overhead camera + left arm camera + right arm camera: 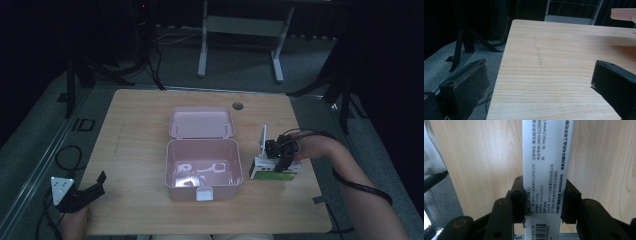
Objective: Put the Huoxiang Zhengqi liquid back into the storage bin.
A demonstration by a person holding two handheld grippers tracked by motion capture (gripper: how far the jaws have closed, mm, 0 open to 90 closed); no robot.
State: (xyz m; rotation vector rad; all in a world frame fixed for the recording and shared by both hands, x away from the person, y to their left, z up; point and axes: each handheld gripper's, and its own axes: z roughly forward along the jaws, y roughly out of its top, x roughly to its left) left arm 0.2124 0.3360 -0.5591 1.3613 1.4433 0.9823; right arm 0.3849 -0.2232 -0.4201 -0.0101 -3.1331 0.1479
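An open pink plastic box (202,167) sits mid-table with its lid (201,122) folded back and some pale, unclear bits on its floor. Just to its right, my right gripper (281,162) points down at a white and green carton (274,171) by the table's right edge. In the right gripper view the two black jaws of the right gripper (544,192) press on both long sides of this carton (546,165), whose white face carries printed text and a barcode. My left gripper (99,184) rests at the near left corner, its jaws open and empty (539,82).
The wooden table (140,150) has a cable hole (237,106) at its far edge. A white latch (204,194) sticks out from the box's near wall. Beyond the table stand a white desk frame (240,45) and dark stand legs (100,70) on grey floor.
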